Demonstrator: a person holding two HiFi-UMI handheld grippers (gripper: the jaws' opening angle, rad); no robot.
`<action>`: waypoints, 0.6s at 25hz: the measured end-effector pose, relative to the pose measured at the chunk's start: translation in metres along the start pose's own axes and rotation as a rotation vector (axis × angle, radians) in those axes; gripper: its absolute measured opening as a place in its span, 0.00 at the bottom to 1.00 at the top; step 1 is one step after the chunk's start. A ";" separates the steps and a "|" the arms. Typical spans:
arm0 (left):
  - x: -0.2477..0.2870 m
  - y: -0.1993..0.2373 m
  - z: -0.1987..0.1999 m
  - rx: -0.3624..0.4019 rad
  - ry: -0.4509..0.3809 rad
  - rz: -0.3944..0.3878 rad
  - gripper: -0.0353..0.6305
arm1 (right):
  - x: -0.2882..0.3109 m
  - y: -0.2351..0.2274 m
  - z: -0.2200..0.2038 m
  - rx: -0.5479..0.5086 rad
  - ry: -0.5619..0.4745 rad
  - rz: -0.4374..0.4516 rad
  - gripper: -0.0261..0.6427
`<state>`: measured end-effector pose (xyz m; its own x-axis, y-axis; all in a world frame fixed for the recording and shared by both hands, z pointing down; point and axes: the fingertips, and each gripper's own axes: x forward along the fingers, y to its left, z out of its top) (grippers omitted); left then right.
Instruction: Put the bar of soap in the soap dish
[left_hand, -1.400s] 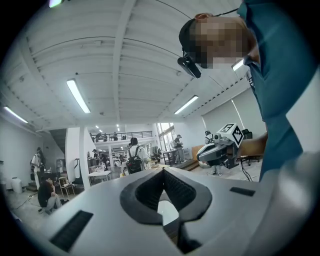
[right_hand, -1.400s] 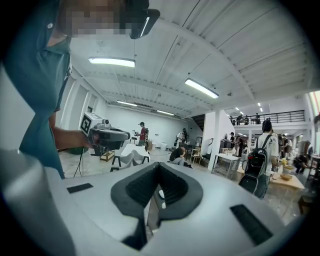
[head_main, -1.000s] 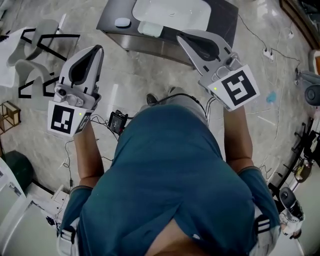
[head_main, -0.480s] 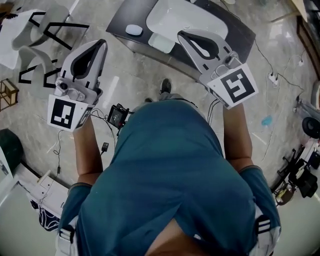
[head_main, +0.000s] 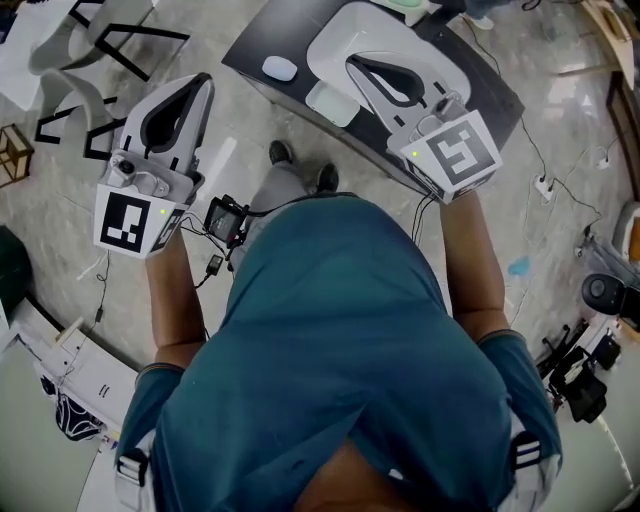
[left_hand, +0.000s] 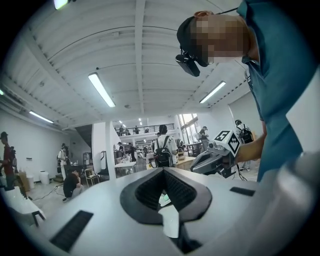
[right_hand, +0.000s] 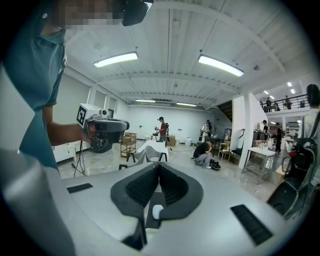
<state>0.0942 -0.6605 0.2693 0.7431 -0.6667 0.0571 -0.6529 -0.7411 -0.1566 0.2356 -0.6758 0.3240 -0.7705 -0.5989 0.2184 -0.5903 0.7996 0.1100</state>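
Left claw (head_main: 203, 82) and right claw (head_main: 352, 62), closed and empty, have neared the desk (head_main: 250, 50); soap (head_main: 279, 68) now lies just ahead.

Your hall was brightly and evenly lit. Light came from long ceiling tubes (left_hand: 101, 90) overhead and from windows (left_hand: 187, 125) at the far end. The polished floor (head_main: 580, 150) carried a mild sheen with no harsh glare, and shadows were faint and soft-edged. Both gripper views bulged heavily, with straight lines bent and the corners black. The head view was fairly sharp and curved at its edges.
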 end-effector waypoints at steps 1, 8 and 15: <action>0.002 0.006 -0.003 -0.005 0.001 0.001 0.06 | 0.008 -0.002 -0.004 0.006 0.011 0.006 0.06; 0.015 0.049 -0.015 -0.024 0.006 -0.016 0.06 | 0.063 -0.015 -0.030 0.052 0.078 0.020 0.06; 0.021 0.090 -0.030 -0.047 0.026 -0.011 0.06 | 0.121 -0.022 -0.067 0.095 0.148 0.048 0.06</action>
<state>0.0466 -0.7437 0.2856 0.7468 -0.6596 0.0846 -0.6511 -0.7511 -0.1092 0.1711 -0.7627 0.4130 -0.7585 -0.5419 0.3621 -0.5796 0.8149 0.0054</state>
